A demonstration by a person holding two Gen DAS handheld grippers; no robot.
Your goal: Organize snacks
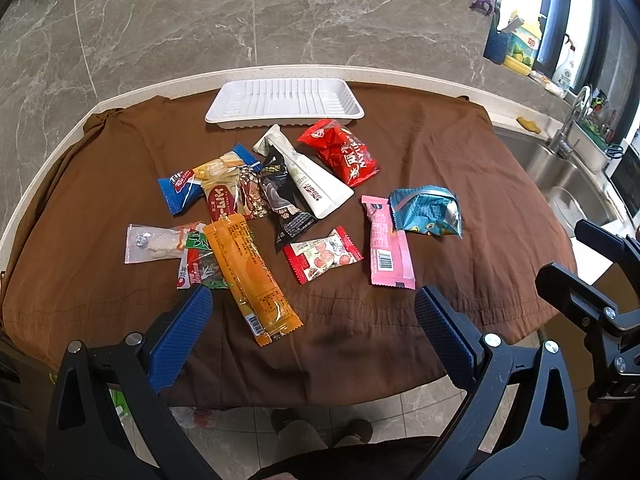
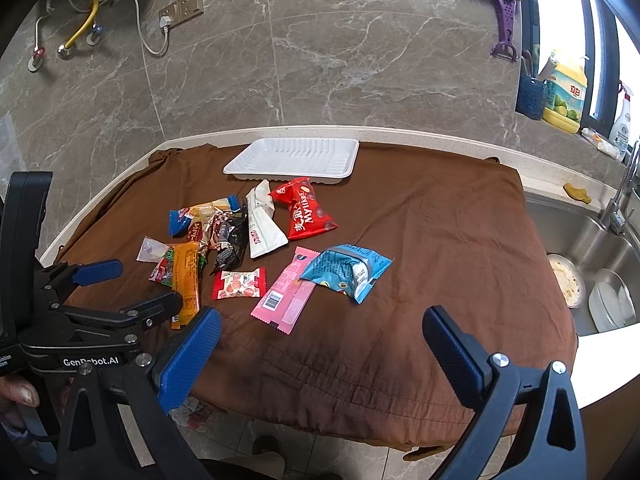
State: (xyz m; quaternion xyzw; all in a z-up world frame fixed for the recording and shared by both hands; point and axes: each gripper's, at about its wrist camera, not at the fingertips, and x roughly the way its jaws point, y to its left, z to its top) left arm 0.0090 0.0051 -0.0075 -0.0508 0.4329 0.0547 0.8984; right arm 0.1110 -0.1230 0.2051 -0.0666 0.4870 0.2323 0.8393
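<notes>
Several snack packets lie scattered on a brown cloth [image 1: 440,160]. An empty white tray [image 1: 285,102] [image 2: 294,158] stands behind them. Among the packets are a long orange one [image 1: 250,278], a pink one [image 1: 387,242] [image 2: 288,290], a crumpled blue bag [image 1: 428,210] [image 2: 346,272], a red bag [image 1: 340,150] [image 2: 306,210] and a small red-and-white packet [image 1: 323,255] [image 2: 239,283]. My left gripper [image 1: 314,316] hovers open above the cloth's near edge, its left pad beside the orange packet. My right gripper [image 2: 322,340] stands open over bare cloth, nothing between its fingers.
A steel sink [image 2: 592,248] with dishes lies right of the cloth, with a tap [image 2: 618,204] behind it. Bottles [image 2: 564,96] stand on the sill at the far right. A marble wall rises behind the counter. Floor tiles and a person's feet [image 1: 320,432] show below.
</notes>
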